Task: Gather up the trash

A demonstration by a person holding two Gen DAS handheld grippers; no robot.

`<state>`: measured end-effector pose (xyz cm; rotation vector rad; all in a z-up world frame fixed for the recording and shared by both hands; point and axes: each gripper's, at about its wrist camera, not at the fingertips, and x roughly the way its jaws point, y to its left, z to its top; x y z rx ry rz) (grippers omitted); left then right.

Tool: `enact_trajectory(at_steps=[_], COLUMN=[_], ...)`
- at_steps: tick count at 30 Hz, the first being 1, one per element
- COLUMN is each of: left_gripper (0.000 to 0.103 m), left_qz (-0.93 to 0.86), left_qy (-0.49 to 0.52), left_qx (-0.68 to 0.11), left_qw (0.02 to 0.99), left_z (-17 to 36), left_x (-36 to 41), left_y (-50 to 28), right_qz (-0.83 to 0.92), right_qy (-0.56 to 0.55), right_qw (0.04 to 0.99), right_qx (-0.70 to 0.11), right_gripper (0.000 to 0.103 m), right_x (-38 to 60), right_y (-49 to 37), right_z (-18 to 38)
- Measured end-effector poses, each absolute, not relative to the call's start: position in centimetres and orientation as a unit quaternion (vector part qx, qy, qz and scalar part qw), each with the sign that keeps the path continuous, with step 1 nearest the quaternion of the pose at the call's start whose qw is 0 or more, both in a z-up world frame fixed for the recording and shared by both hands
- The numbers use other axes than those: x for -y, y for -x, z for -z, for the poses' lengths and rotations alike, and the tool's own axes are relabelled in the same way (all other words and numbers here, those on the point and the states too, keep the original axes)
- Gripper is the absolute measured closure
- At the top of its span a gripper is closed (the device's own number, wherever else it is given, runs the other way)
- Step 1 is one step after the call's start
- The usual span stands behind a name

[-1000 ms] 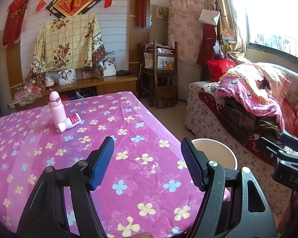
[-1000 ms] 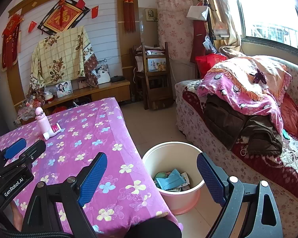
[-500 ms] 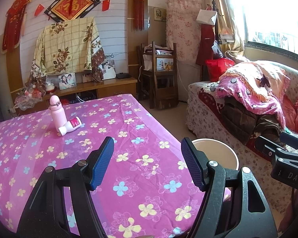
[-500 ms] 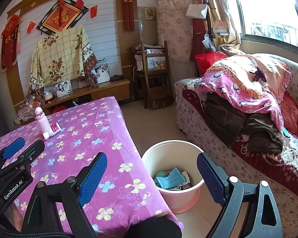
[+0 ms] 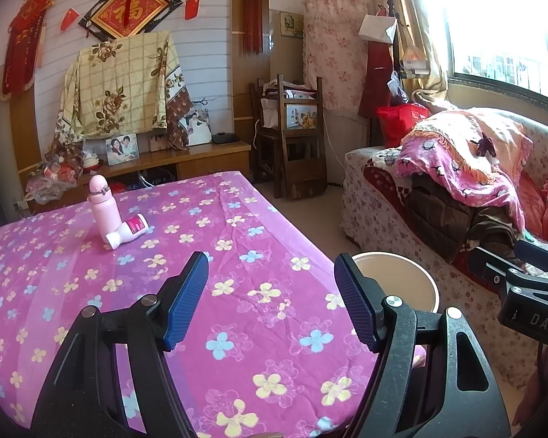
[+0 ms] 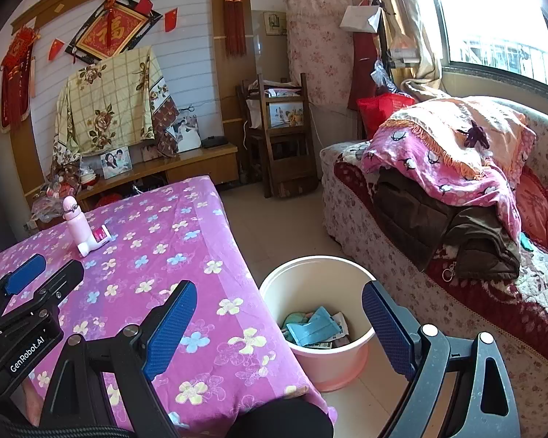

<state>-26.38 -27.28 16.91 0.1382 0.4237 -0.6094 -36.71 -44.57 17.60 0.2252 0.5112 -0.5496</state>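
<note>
Both grippers I hold gape empty: left gripper [image 5: 270, 288] over the table [image 5: 237, 328], right gripper [image 6: 279, 323] past its right edge, above the bin [image 6: 321, 266] holding trash [image 6: 316, 328]. Open floor [image 6: 274, 219] lies beyond.

bright window [image 6: 500, 51] lights a sofa [image 6: 456, 255] heaped with blankets; a wooden chair [image 6: 281, 135] stands by the white slatted wall [image 6: 197, 54], tiled floor [image 6: 274, 226] below.

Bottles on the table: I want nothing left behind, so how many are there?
2: a pink bottle standing upright near the far left corner, and a small white bottle lying against its base.
</note>
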Motion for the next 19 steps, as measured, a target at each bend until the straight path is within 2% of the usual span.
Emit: enact_trajectory(at_steps=[19], left_gripper=[0.032], left_qz=[0.306], left_qy=[-0.074], left_qx=[-0.233], left_qw=[0.920], left_z=[-15.0], left_x=[27.0], left_y=[24.3], right_qz=[0.266], right_qy=[-0.109], right_qw=[0.919], right_qx=[-0.271], right_gripper=[0.012], right_x=[44.4], right_y=[35.4], right_z=[-16.4])
